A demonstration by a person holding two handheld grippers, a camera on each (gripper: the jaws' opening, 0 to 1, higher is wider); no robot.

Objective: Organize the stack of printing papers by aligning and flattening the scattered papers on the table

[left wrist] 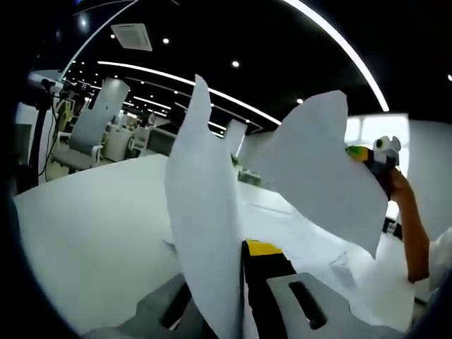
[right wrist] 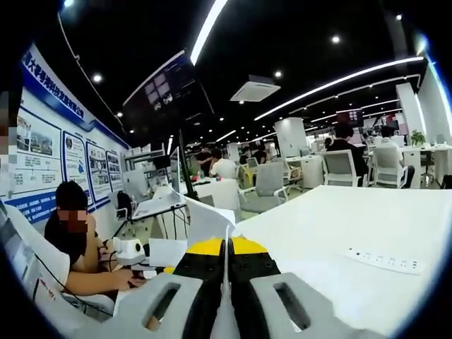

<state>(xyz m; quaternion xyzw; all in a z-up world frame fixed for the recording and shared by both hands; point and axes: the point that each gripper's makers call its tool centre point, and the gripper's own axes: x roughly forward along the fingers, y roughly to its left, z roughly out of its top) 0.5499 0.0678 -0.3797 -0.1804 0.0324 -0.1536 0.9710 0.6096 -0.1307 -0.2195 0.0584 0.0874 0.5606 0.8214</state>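
Observation:
A white paper sheet (left wrist: 205, 212) stands up from my left gripper (left wrist: 244, 248), which is shut on its lower edge; the sheet hides the left jaw. Its far part (left wrist: 318, 169) curves up to the right, where my right gripper (left wrist: 373, 152), held by a person's hand, pinches the corner. In the right gripper view my right gripper (right wrist: 226, 244) is shut with the paper sheet (right wrist: 227, 282) edge-on between its yellow-tipped jaws, and a fold of it (right wrist: 205, 212) rises beyond. More white paper (left wrist: 339, 265) lies on the table under the lifted sheet.
The white table (left wrist: 92, 226) spreads wide to the left. A small printed strip (right wrist: 381, 260) lies on the table (right wrist: 332, 219). A seated person (right wrist: 70, 233) is close at the left; office chairs, desks and other people stand behind.

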